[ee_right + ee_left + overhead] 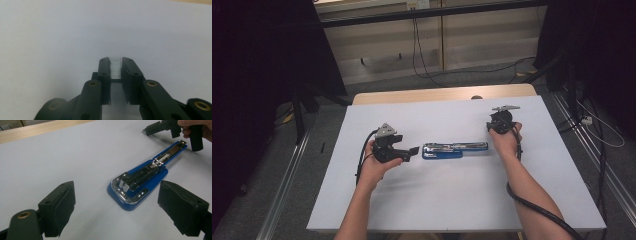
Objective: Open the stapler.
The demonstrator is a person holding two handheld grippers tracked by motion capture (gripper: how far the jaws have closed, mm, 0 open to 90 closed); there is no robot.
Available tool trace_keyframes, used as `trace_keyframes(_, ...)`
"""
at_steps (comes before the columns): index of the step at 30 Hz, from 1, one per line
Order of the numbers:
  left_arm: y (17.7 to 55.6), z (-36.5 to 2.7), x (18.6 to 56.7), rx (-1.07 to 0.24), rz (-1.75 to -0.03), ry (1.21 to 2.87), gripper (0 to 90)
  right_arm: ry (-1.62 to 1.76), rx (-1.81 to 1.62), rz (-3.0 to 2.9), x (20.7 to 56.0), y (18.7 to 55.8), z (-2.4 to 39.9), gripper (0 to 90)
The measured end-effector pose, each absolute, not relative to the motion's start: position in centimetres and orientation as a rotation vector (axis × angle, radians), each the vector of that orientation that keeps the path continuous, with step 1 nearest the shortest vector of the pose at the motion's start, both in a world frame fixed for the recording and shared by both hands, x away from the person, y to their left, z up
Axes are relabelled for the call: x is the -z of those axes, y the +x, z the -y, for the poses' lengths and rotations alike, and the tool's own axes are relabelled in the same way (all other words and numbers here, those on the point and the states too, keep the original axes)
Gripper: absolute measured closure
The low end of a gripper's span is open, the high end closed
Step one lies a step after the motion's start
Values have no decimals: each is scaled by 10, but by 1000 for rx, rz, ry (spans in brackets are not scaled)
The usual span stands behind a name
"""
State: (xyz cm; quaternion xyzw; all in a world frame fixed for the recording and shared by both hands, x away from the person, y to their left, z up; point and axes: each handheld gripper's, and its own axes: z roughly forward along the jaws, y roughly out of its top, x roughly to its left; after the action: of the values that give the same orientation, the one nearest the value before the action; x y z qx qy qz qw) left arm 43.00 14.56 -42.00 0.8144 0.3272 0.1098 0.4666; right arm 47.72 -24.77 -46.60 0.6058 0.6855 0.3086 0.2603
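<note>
While blue stapler (140, 187) lies opened flat mid-bench (452, 200), right hand-held gripper (115, 65) pinches staple strip (115, 68); left hand-held gripper (117, 205) gapes, empty. Risk: narrow pinch, strip may tilt, slip or snap.

Grey floor (452, 80), pale wall panels (492, 35) behind — dark curtains, perhaps, at both sides.

table: white sheet (452, 200) | floor: black cables (422, 55) | back: wooden wall panels (482, 40)

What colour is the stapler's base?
Blue, under the stapler's chrome mechanism; clearest in the left gripper view.
</note>
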Motion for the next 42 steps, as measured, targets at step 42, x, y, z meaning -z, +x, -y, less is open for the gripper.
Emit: trace_keyframes(42,427,-156,416,-252,-853,1980,90,1373,-1084,-2084,411,440,230,799)
